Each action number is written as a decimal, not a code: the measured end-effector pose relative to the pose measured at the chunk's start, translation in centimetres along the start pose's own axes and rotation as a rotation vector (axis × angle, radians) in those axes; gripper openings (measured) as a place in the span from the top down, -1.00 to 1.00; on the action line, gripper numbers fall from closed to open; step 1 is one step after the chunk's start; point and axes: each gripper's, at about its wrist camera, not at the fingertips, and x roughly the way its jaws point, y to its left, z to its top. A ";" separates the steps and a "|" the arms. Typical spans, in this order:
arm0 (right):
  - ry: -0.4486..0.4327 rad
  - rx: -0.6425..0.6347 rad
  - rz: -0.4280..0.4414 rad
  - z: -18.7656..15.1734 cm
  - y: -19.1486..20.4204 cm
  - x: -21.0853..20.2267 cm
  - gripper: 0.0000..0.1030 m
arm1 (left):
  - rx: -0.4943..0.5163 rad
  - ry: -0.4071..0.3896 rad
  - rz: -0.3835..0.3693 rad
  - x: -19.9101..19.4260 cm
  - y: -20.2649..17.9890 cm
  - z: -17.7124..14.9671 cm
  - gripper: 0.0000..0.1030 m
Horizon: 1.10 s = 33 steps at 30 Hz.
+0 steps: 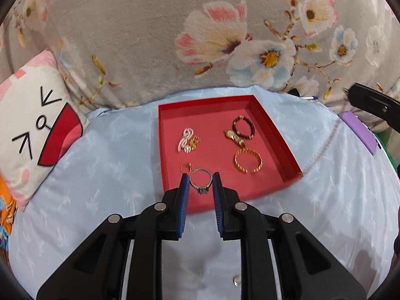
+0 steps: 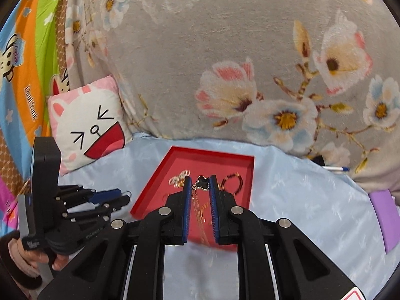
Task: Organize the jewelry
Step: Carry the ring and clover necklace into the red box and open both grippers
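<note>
Silver ring [image 1: 201, 180] pinched between left claw [image 1: 200, 181] tips over red tray [image 1: 272, 127].

A shallow square red cardboard tray [image 1: 272, 135] lies flat on the bed. Inside it rest a dark red beaded bracelet [image 1: 243, 127], touching a small gold watch [image 1: 233, 136], and a round gold chain bracelet [image 1: 248, 161] nearer the front. To their left lies a white beaded piece [image 1: 184, 138] beside a small gold trinket [image 1: 194, 142], with a thin gold ring [image 1: 187, 167] below. A silver ring with a stone [image 1: 200, 181] is held upright, stone downward. A black clover pendant on a gold chain [image 2: 203, 182] hangs above the tray.
</note>
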 end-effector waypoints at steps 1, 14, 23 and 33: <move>0.000 0.003 0.004 0.6 0.0 0.9 0.75 | -0.005 0.000 0.007 0.6 0.1 0.5 0.65; 0.135 0.040 0.004 4.4 -0.1 17.3 0.75 | -0.060 0.117 0.062 12.8 2.2 5.1 0.65; 0.285 0.060 0.012 -0.3 -0.9 22.3 0.75 | -0.057 0.183 0.077 16.8 2.6 3.3 0.63; 0.346 0.040 0.042 -3.5 -0.7 22.9 0.74 | -0.060 0.163 0.104 16.8 2.7 3.0 0.23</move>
